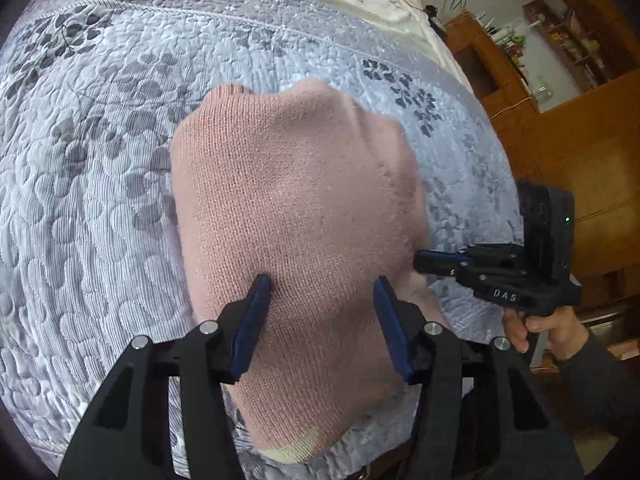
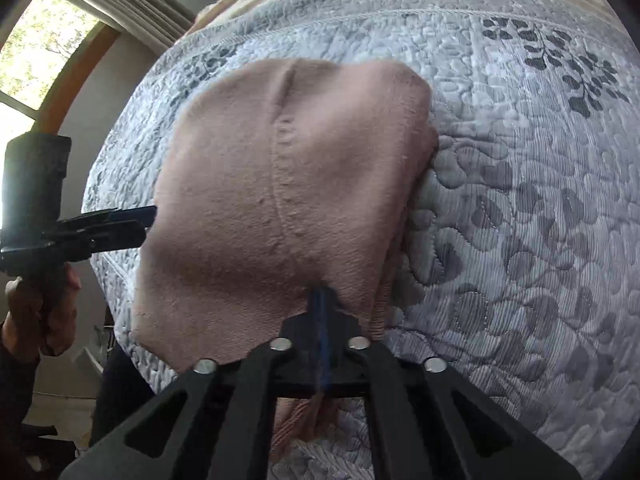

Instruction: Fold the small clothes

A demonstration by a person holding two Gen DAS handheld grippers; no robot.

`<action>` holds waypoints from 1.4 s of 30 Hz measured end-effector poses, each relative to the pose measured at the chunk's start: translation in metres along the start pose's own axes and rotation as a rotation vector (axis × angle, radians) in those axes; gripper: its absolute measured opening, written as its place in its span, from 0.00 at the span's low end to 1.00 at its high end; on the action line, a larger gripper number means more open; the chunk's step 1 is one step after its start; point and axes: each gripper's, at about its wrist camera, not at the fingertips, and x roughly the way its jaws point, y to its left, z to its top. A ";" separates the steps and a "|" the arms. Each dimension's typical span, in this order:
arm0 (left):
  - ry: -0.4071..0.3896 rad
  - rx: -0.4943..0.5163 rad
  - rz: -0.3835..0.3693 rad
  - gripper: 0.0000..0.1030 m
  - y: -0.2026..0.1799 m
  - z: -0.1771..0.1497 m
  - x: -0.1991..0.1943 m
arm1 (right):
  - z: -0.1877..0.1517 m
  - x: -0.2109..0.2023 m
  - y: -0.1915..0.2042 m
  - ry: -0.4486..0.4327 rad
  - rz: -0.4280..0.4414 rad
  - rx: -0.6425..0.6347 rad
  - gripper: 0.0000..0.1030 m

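Blue fingers (image 1: 256,320) of the left gripper (image 1: 322,284) stand wide apart over one pink knitted garment (image 1: 296,216), which lies rumpled on a grey quilted bedspread (image 1: 100,200). Pinched tight together, the right gripper (image 2: 320,296) clamps the garment's near edge, lifting a fold.

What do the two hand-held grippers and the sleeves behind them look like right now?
Both are black plastic frames with silver round bolts and flat blue finger pads. The left hand-held gripper shows slotted cut-outs in its arms. The right hand-held gripper carries white "DAS" lettering, a black camera box with a green light, and a dark grey sleeve behind it.
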 end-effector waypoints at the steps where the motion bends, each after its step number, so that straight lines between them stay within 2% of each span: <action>1: -0.016 0.002 0.003 0.52 0.000 -0.002 -0.002 | 0.000 -0.003 -0.005 -0.005 0.022 0.039 0.00; 3: -0.041 0.018 0.034 0.56 -0.008 -0.003 -0.015 | -0.005 -0.018 0.000 -0.023 0.032 0.049 0.01; 4: -0.062 0.026 0.025 0.58 -0.013 -0.007 -0.026 | -0.009 -0.026 0.007 -0.029 0.039 0.033 0.05; 6: -0.109 0.035 -0.028 0.64 -0.020 -0.022 -0.052 | -0.022 -0.042 0.025 -0.041 0.050 -0.014 0.05; 8: -0.137 0.027 -0.049 0.69 -0.023 -0.045 -0.064 | -0.036 -0.046 0.039 -0.039 0.059 -0.044 0.05; 11: -0.068 -0.027 -0.025 0.66 -0.010 -0.070 -0.035 | -0.047 -0.023 0.044 0.007 0.044 -0.051 0.05; 13: -0.021 -0.099 -0.035 0.62 0.008 -0.079 -0.009 | -0.051 -0.003 0.037 0.039 -0.007 -0.055 0.04; 14: -0.022 -0.118 -0.032 0.61 0.014 -0.081 -0.002 | -0.053 0.001 0.033 0.044 -0.035 -0.058 0.00; 17: -0.037 -0.141 -0.053 0.61 0.017 -0.082 -0.005 | -0.056 -0.010 0.029 0.032 -0.020 -0.021 0.00; 18: -0.040 -0.135 -0.060 0.62 0.015 -0.084 -0.009 | -0.057 -0.019 0.034 0.013 -0.017 -0.035 0.04; 20: -0.041 -0.111 -0.056 0.64 0.011 -0.089 -0.015 | -0.060 -0.030 0.044 -0.009 0.002 -0.057 0.04; 24: -0.026 -0.151 -0.012 0.66 0.016 -0.100 -0.012 | -0.065 -0.001 0.039 0.070 -0.061 -0.047 0.02; 25: -0.028 -0.170 -0.005 0.66 0.015 -0.102 -0.016 | -0.067 -0.003 0.040 0.062 -0.071 -0.042 0.02; 26: -0.031 -0.173 0.017 0.72 0.010 -0.104 -0.024 | -0.067 -0.009 0.044 0.049 -0.081 -0.042 0.05; 28: -0.053 -0.141 0.117 0.88 -0.008 -0.114 -0.047 | -0.071 -0.031 0.060 0.009 -0.118 -0.074 0.32; 29: -0.070 -0.120 0.181 0.97 -0.018 -0.121 -0.061 | -0.075 -0.046 0.072 -0.021 -0.166 -0.101 0.58; 30: -0.090 -0.092 0.248 0.97 -0.029 -0.129 -0.075 | -0.082 -0.062 0.083 -0.059 -0.208 -0.125 0.73; 31: -0.105 -0.056 0.324 0.97 -0.041 -0.138 -0.088 | -0.089 -0.080 0.095 -0.102 -0.241 -0.149 0.77; 33: -0.141 0.000 0.445 0.97 -0.066 -0.159 -0.116 | -0.107 -0.113 0.117 -0.171 -0.311 -0.163 0.93; 34: -0.161 0.022 0.488 0.97 -0.078 -0.169 -0.130 | -0.117 -0.129 0.128 -0.202 -0.355 -0.165 0.96; 37: -0.230 0.048 0.614 0.97 -0.112 -0.198 -0.173 | -0.145 -0.170 0.165 -0.311 -0.447 -0.192 0.96; 38: -0.256 0.049 0.619 0.97 -0.121 -0.207 -0.188 | -0.154 -0.186 0.175 -0.355 -0.483 -0.181 0.96; 40: -0.303 0.039 0.590 0.97 -0.136 -0.220 -0.217 | -0.164 -0.210 0.192 -0.386 -0.537 -0.144 0.96; 42: -0.354 0.001 0.561 0.97 -0.152 -0.231 -0.246 | -0.177 -0.230 0.208 -0.377 -0.513 -0.127 0.96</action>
